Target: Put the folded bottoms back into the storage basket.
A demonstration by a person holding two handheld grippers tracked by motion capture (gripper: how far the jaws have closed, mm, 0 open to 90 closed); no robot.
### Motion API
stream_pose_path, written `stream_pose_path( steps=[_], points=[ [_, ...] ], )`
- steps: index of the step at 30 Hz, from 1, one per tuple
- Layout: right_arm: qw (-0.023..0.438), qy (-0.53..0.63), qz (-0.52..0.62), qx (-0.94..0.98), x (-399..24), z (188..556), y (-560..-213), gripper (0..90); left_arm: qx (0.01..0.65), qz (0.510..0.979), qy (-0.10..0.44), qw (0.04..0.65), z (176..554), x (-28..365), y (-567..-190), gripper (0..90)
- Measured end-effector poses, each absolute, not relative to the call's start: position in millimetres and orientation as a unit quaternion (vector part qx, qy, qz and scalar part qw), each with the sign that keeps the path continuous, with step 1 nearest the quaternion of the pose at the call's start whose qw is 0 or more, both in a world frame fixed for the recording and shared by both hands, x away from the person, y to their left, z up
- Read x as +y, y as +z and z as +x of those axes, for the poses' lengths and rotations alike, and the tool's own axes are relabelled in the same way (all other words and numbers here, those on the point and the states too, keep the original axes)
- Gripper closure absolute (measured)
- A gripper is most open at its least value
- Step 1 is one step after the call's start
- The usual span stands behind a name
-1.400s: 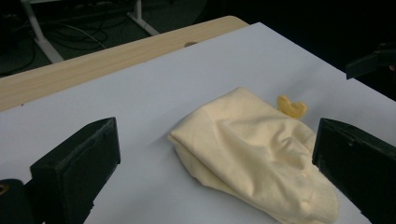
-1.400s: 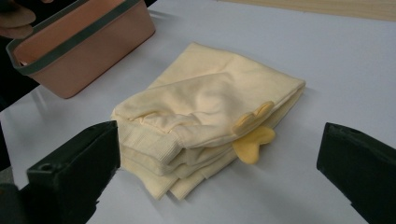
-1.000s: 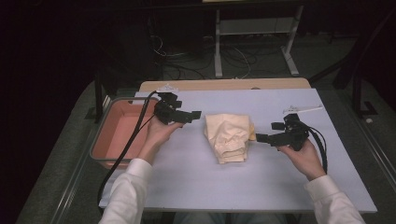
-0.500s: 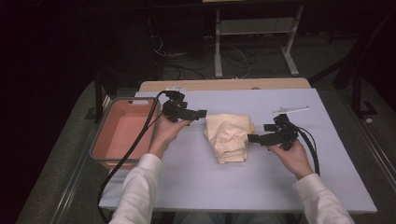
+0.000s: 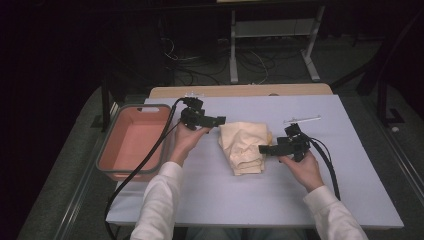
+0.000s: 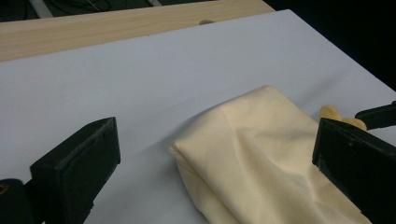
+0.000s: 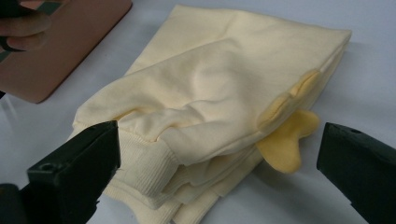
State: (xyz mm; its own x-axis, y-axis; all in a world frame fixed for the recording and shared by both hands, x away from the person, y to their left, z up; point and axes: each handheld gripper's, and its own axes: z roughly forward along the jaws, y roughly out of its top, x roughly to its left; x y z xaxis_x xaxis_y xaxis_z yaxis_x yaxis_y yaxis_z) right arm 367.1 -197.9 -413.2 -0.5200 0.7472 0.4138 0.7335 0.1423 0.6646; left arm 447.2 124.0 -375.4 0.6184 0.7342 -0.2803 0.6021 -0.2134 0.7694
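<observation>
A folded pale yellow garment (image 5: 244,146) lies in the middle of the white table (image 5: 250,200). Its ribbed cuff and a small yellow tab face the right gripper view (image 7: 205,126). My left gripper (image 5: 221,120) hovers just off the garment's far left corner, jaws wide apart, with the cloth (image 6: 261,154) between and ahead of them. My right gripper (image 5: 262,149) points at the garment's right edge, also open, its jaws standing either side of the folded stack without closing on it.
A salmon-coloured bin (image 5: 134,141) with a grey rim stands at the table's left edge. A thin clear strip (image 5: 301,119) lies behind the right gripper. A wooden board (image 5: 240,90) borders the far side. Cables trail from both grippers.
Both grippers have moved inward toward the garment, the left from the bin side and the right from farther right. The garment has not moved.
</observation>
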Motion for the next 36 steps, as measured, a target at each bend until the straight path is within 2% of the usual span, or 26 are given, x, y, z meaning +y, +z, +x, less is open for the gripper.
stream_pose_path(
  steps=[9, 10, 29, 36],
  points=[
    [0.004, 0.420, 0.511, 0.750, -190.0, 369.3, -420.6, 0.0, 0.435, 0.778, 0.061, 0.448, 452.4, 117.0, -392.7, 0.7],
    [0.003, 0.410, 0.520, 0.749, -188.9, 369.7, -422.7, 7.0, 0.435, 0.778, 0.058, 0.448, 453.0, 115.3, -396.6, 0.7],
    [-0.028, 0.379, 0.565, 0.732, -181.1, 366.8, -437.9, 21.3, 0.448, 0.782, 0.035, 0.432, 458.5, 108.8, -431.0, 0.7],
    [-0.034, 0.388, 0.571, 0.723, -179.4, 365.3, -443.1, 23.7, 0.452, 0.784, 0.027, 0.425, 459.5, 109.0, -437.4, 0.8]
  ],
)
